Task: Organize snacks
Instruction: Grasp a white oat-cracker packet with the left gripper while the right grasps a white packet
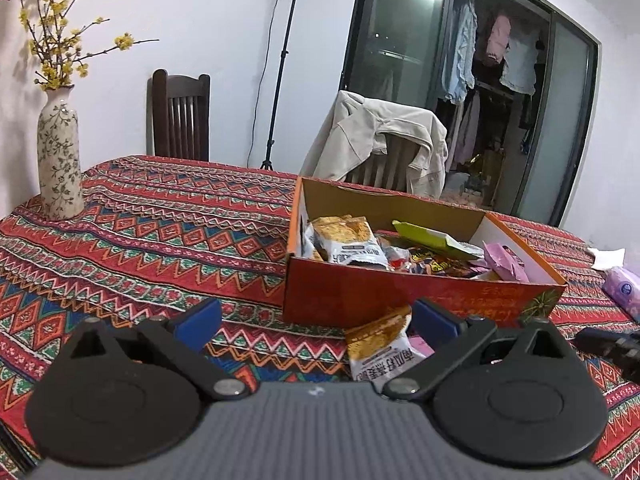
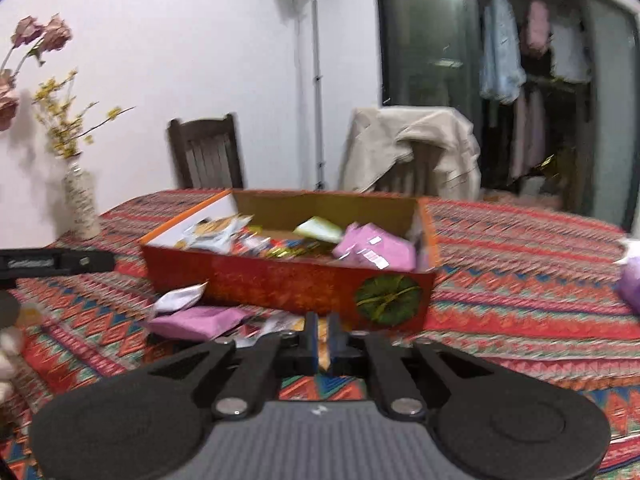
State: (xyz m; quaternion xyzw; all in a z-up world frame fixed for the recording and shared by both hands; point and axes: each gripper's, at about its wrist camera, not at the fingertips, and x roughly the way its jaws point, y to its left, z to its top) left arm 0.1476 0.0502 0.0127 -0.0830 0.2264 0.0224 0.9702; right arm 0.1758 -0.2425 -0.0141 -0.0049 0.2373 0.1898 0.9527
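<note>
Left wrist view: we found the left gripper (image 1: 316,322) with its blue pads spread wide apart, nothing clamped between them. It hung low over the surface (image 1: 152,240), which wore a red zigzag-patterned cloth. An orange-and-white snack packet (image 1: 380,348) lay on the cloth between the fingers, just inside the right-hand pad; we could not tell whether the pad touched it. Just beyond stood the red cardboard box (image 1: 400,300), open-topped, already holding several snacks: a matching orange-and-white packet (image 1: 344,240) at its left end, a green packet (image 1: 432,236) in the middle, a pink packet (image 1: 504,260) towards the right. A floral vase (image 1: 58,156) with yellow blossoms stood at the far left edge. A purple tissue pack (image 1: 622,288) lay at the right.

Right wrist view, somewhat blurred: the right gripper (image 2: 323,340) had its pads drawn nearly together, only a thin slit between them, and we saw no snack pinched there. It sat just before the box's near wall (image 2: 288,284). To its left, on the cloth, lay a pink packet (image 2: 196,322) and a white packet (image 2: 180,298), both outside the box.
</note>
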